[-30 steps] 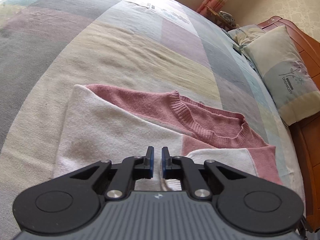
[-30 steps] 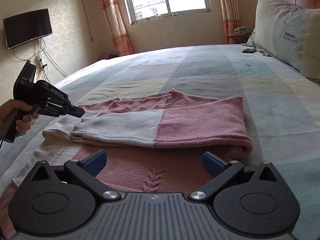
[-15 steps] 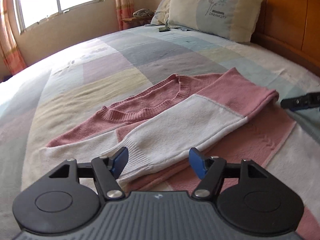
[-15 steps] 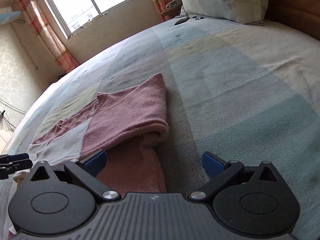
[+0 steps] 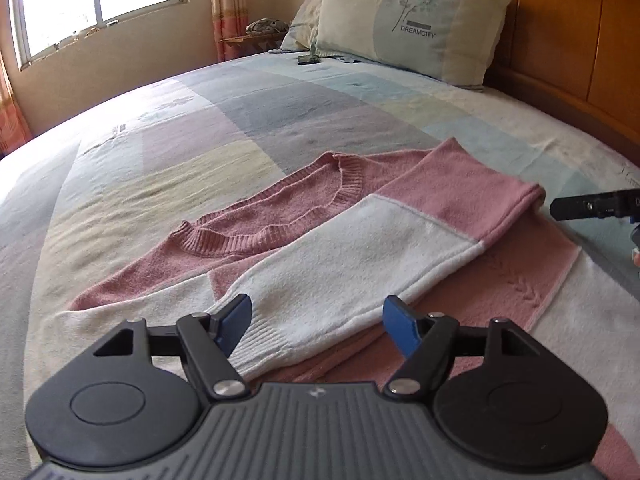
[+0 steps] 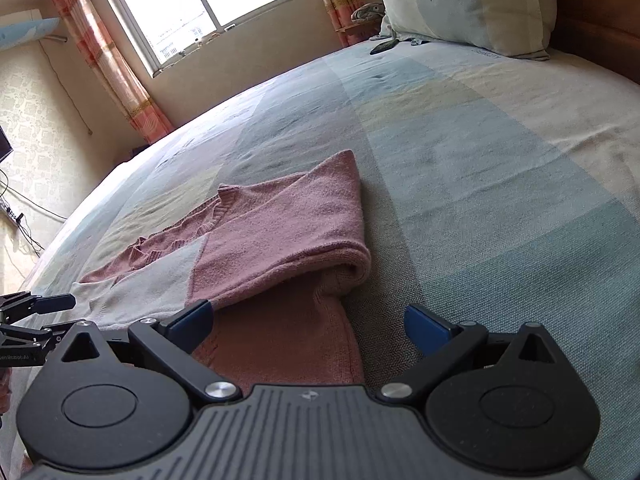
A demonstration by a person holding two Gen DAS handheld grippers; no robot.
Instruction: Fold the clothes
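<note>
A pink and white knit sweater (image 5: 352,248) lies flat on the bed with a sleeve folded across its body. My left gripper (image 5: 318,322) is open and empty, just above the white cuff of that sleeve (image 5: 280,344). My right gripper (image 6: 308,326) is open and empty, over the sweater's pink right edge (image 6: 288,332) near the folded shoulder (image 6: 344,264). The right gripper's fingers (image 5: 588,206) show at the right edge of the left wrist view. The left gripper's fingers (image 6: 44,304) show at the left edge of the right wrist view.
The bed has a pastel patchwork cover (image 5: 280,120). A large pillow (image 5: 416,20) leans on the wooden headboard (image 5: 580,52). A dark remote (image 5: 308,59) lies near the pillow. A window (image 6: 192,12) with curtains is behind the bed.
My left gripper has let go of the sleeve cuff and opened, then drawn back and turned toward the headboard. My right gripper has swung to the sweater's right side, still open.
</note>
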